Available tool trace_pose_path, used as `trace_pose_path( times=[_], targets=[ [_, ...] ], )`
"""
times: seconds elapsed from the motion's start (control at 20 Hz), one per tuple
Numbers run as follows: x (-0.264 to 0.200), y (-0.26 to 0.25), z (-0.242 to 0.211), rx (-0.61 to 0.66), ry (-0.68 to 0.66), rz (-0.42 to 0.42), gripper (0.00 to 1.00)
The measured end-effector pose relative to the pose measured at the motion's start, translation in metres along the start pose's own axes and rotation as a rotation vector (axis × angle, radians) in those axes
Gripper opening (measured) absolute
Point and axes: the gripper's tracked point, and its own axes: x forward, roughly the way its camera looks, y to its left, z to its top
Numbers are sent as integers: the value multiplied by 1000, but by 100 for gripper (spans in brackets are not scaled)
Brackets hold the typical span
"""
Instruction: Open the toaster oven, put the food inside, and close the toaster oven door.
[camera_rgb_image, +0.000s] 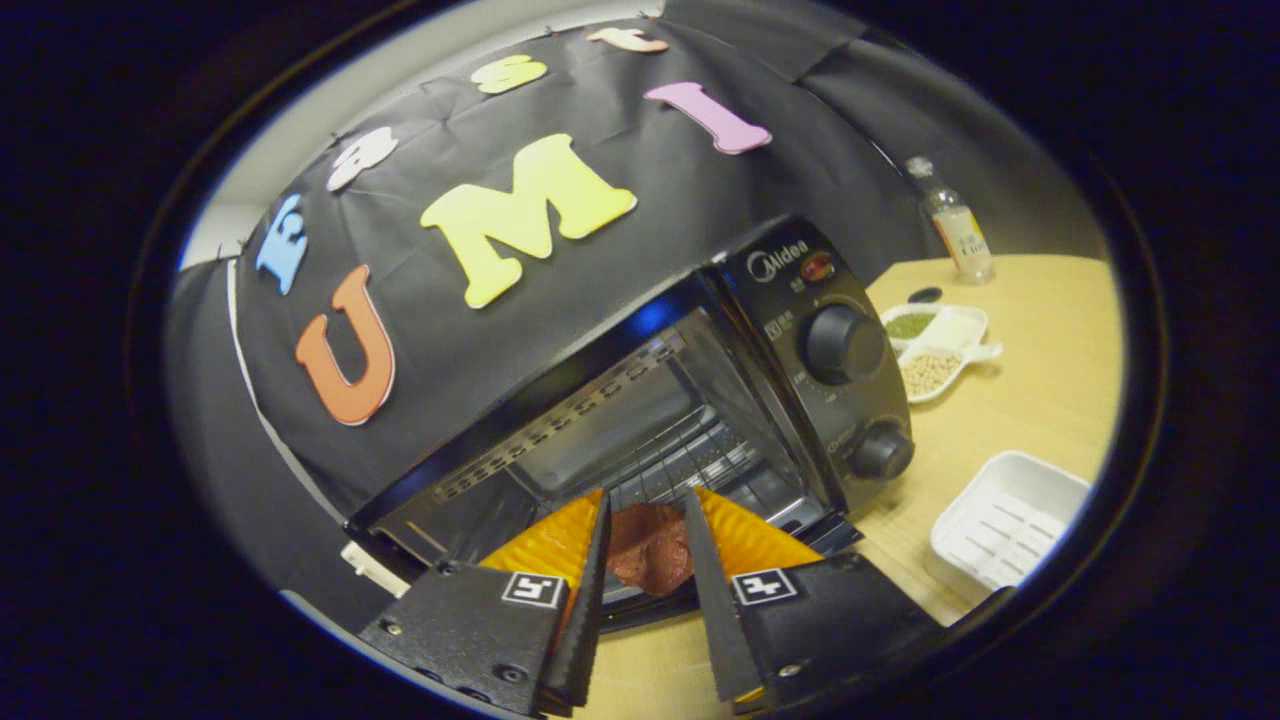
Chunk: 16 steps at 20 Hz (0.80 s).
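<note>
At the open toaster oven (640, 400) mouth, the tool (645, 560) grips the food (648, 548); next, insertion onto the rack.

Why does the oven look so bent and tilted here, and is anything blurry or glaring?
In the gripper view, the fisheye lens bows the toaster oven and table; light is dim and warm, dark inside the open oven; a small blue glint sits on its upper frame; the gripper holding the reddish food is sharp, and the bottle looks softer.
</note>
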Motion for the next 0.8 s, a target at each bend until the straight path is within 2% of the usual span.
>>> trace_pose_path(
  times=[0.15,0.2,0.25,0.35,0.5,0.65,0.8],
  targets=[
    [-22,7,18,-154,-126,-18,64],
    [-31,5,21,-211,-173,-37,74],
    [-39,9,25,-254,-210,-34,83],
    [-64,22,20,-315,-246,0,92],
    [-84,19,3,-376,-233,-4,100],
    [-117,26,-7,-412,-226,34,100],
    [-146,18,-11,-434,-223,20,100]
  ],
)
